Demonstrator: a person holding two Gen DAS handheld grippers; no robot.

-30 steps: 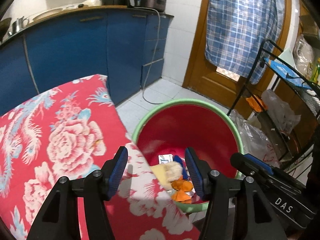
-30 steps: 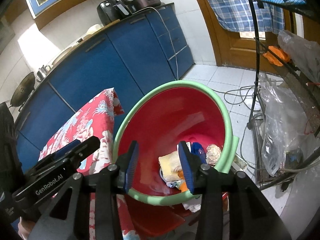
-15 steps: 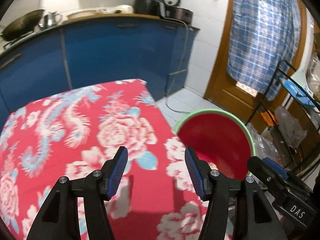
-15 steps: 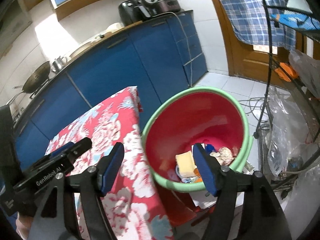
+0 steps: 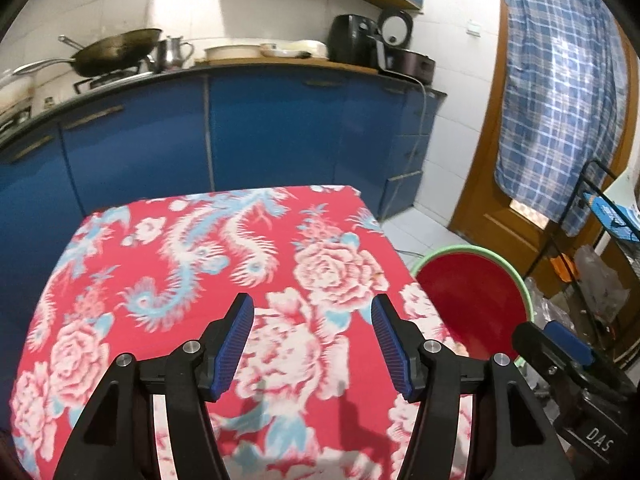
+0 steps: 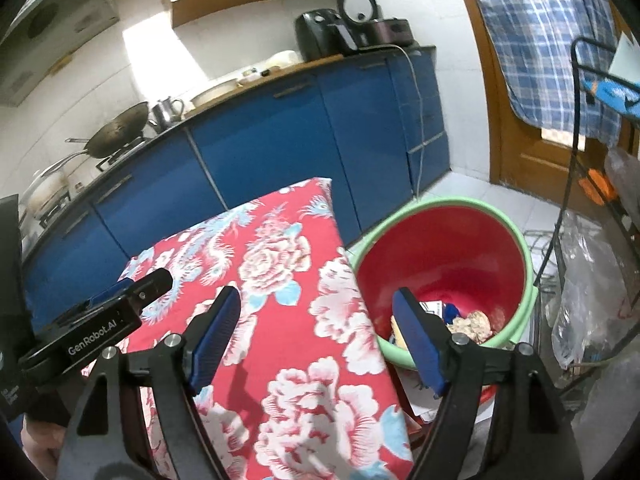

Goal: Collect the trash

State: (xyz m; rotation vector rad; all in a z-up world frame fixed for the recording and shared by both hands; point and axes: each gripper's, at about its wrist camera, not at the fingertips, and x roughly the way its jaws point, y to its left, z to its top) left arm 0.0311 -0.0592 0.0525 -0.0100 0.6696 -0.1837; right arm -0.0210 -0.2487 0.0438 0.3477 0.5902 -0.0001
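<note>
Trash already lies at the bottom of the red plastic tub with a pale green rim (image 6: 440,256): crumpled paper, a yellowish scrap and a blue bit (image 6: 450,311) heaped low against the near wall. That tub stands on the white tiled floor (image 6: 480,196), just beside the table draped in a red cloth printed with pink roses and blue phoenixes (image 5: 224,264). From the tub, the right gripper (image 6: 316,334) hangs above the near rim and the table's edge; its blue ribbed pads have just been opening and now stand wide apart with nothing between them. The left gripper (image 5: 312,340) hovers over the cloth, further from the tub, its jaws spread about halfway and likewise empty.

Judging by this, a drop into the tub looks finished and the step in hand is the return for more. No loose rubbish shows on the visible stretch of cloth, so the next move probably calls for searching the near part of the table, or the floor beside the tub, before reaching.

Behind the tub runs a bank of glossy blue cabinets (image 5: 276,132) under a dark counter carrying a black wok (image 5: 116,50), a steel kettle and a black air fryer (image 6: 320,36). To the tub's right, as the cameras see it, stand a wooden door hung with blue checked cloth (image 5: 560,92) and a black wire rack (image 6: 576,140) with plastic bags
</note>
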